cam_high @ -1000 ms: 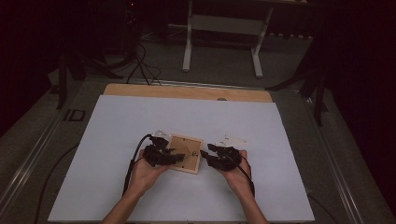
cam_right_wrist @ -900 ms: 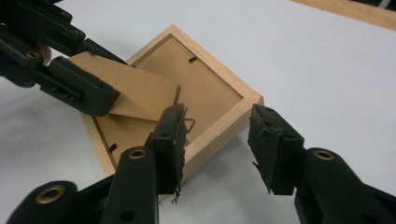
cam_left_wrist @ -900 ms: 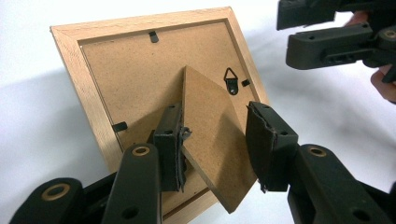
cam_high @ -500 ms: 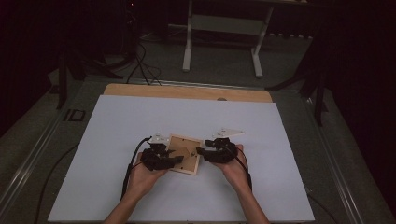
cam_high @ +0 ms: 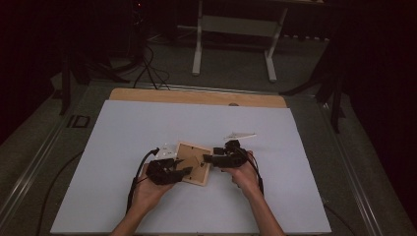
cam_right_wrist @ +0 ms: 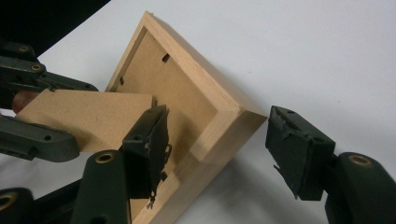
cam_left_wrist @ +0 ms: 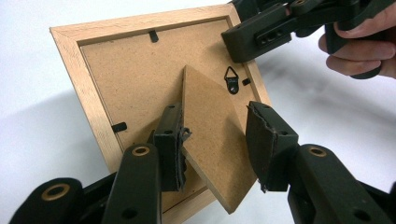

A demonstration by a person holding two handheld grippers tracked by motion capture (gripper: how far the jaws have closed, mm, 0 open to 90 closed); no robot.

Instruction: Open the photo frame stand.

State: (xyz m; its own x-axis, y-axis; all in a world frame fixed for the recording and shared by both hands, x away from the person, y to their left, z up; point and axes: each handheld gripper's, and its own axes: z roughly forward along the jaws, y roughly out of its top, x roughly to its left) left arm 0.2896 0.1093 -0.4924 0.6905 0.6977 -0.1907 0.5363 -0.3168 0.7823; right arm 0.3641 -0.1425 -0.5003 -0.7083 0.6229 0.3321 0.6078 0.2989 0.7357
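A light wooden picture frame (cam_high: pixel 194 156) lies back up on the white tabletop (cam_high: pixel 147 123). Its fibreboard stand (cam_left_wrist: pixel 212 135) is swung out from the backing, beside a small black hanger (cam_left_wrist: pixel 232 79). My left gripper (cam_high: pixel 184 171) (cam_left_wrist: pixel 219 144) is shut across the stand's width, one pad on each edge. My right gripper (cam_high: pixel 209 158) (cam_right_wrist: pixel 224 149) comes in from the right and has just been opening. The frame's corner (cam_right_wrist: pixel 233 116) sits between its jaws, and the right pad (cam_right_wrist: pixel 296 154) stands clear of the wood. That gripper (cam_left_wrist: pixel 261 32) also hovers over the frame's far corner in the left gripper view.
A bare wooden strip (cam_high: pixel 196 96) runs along the table's far edge. Beyond it, on the dark floor, are cables (cam_high: pixel 147 69) and the legs of a metal stand (cam_high: pixel 231 29). White surface lies open on every side of the frame.
My right gripper has moved left onto the frame's corner and its jaws have spread wider. The left gripper and the frame have stayed about where they were.
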